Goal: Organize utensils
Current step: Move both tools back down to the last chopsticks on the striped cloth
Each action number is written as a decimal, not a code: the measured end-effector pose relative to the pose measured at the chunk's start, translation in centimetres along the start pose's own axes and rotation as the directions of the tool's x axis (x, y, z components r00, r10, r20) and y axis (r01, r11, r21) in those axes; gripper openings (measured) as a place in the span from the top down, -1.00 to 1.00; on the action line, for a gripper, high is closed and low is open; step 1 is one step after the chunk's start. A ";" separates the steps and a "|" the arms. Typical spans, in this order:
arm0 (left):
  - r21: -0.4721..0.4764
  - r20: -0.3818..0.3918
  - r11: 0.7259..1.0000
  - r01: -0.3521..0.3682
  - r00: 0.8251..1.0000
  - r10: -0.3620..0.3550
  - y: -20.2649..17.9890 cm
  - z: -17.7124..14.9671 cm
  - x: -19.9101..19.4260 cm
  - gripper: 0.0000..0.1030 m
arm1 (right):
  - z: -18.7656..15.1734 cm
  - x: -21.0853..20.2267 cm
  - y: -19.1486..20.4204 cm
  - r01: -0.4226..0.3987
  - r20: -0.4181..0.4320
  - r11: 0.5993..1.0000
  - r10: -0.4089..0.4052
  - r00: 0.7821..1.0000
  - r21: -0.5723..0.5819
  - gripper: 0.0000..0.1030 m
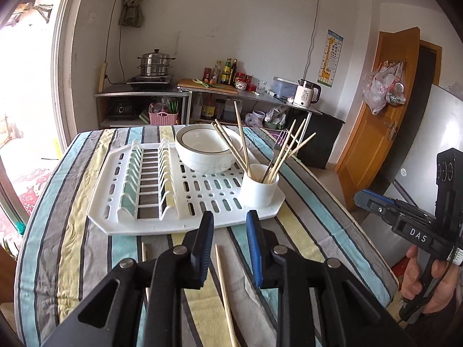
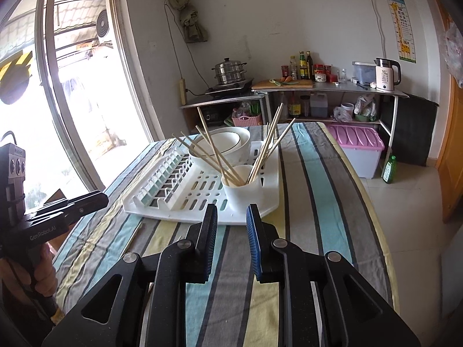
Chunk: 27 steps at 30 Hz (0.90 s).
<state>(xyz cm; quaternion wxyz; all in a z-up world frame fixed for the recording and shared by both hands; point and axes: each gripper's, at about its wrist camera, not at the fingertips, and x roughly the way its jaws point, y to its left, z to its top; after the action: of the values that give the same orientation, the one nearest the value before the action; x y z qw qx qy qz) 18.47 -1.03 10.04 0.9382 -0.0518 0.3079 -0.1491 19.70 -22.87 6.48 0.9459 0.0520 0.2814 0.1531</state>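
Looking over the whole setup from my end: the table (image 1: 72, 245) under its striped cloth fills most of both views. Its right edge drops to bare tile floor (image 2: 405, 202), so there's lots of open room on that side, while the left edge runs close along the big window (image 2: 72, 101).

Next down, the white drying rack (image 1: 115, 202) sits mid-table, its near edge just ahead of both grippers, with a strip of cloth showing all around it. Two stacked white bowls (image 1: 202, 150) rest on its far part, and the slotted plate section on the left is open.

The white cup (image 1: 259, 188) stands at the rack's near right corner, touching the tray, with a bunch of chopsticks (image 1: 243, 138) fanned out and leaning both ways, plus a fork (image 1: 279, 141) poking up among them.

On the cloth nearer me, one loose chopstick (image 1: 224, 289) lies lengthwise right under the left gripper (image 1: 228, 225), passing between its fingers but not pinched. A second loose one (image 1: 143, 251) peeks out beside the left finger.

Left gripper's jaws are parted a narrow bit, nothing in them. Right gripper (image 2: 231, 217) is the same story, narrow gap, gripping nothing, hovering over bare cloth just short of the rack's edge.
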 end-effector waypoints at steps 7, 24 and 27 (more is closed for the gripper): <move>-0.018 -0.001 0.999 -0.027 1.000 0.027 0.4 -3.9 -2.7 0.52 | -3.6 -2.1 1.3 -0.013 -0.024 1.000 0.013 1.000 0.000 0.58; -0.059 -0.047 0.995 -0.084 0.996 0.082 2.5 -10.4 -5.5 0.40 | -8.5 -3.2 3.4 -0.053 -0.086 0.999 0.053 0.995 0.011 0.57; -0.066 -0.064 0.993 -0.099 0.993 0.095 3.3 -10.6 -5.0 0.40 | -8.5 -2.4 3.8 -0.059 -0.100 0.998 0.059 0.993 0.009 0.56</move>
<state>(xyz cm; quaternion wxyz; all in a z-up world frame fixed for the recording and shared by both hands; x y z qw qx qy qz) 9.13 3.62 3.67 0.9322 -0.0649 0.3435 -0.0942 12.16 -19.95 1.26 0.9254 0.0555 0.3275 0.1825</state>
